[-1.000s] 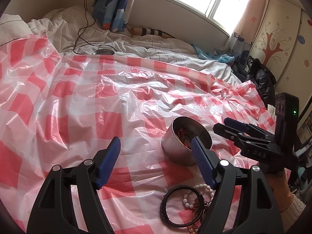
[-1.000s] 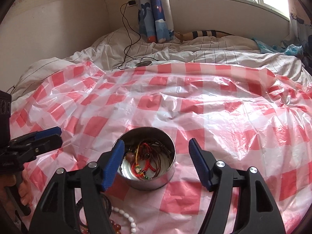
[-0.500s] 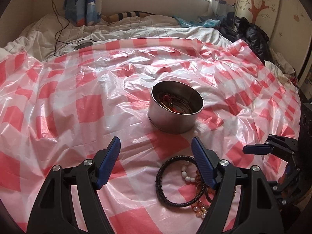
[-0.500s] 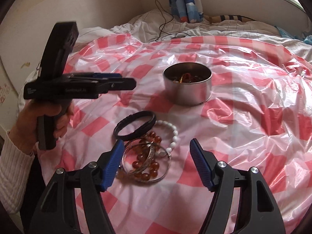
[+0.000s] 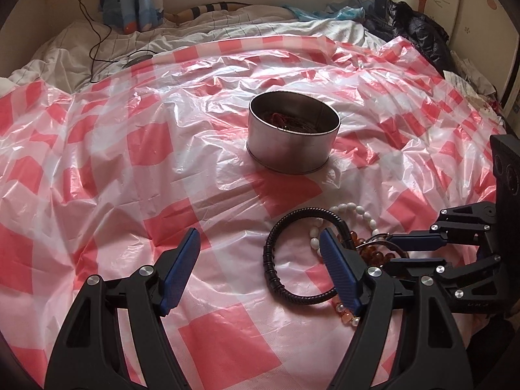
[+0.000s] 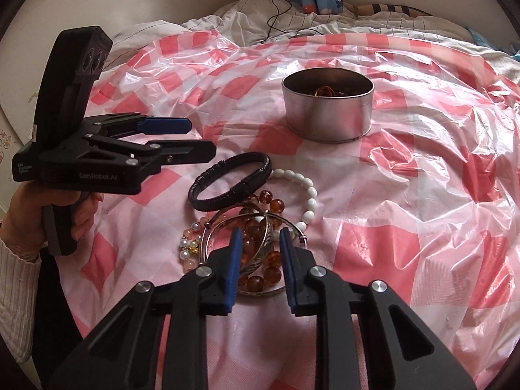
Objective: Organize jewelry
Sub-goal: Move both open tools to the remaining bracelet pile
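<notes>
Left gripper: black plastic frame, blue pads on its two fingers, silver screw heads at the joints.
Markings: white "GenRobot.AI" lettering on its side, a small white label at the rear.
Camera housing: tall black block with two round lenses.
Right gripper: matching black arms, blue ribbed pads, round silver pivot screws.
Sleeve: cream ribbed knit cuff.

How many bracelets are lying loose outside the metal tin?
5, perhaps more hidden: black braided bracelet farthest back, white bead bracelet right, amber bead bracelet and silver bangle overlapping in front, pink pearl bracelet left.
</notes>
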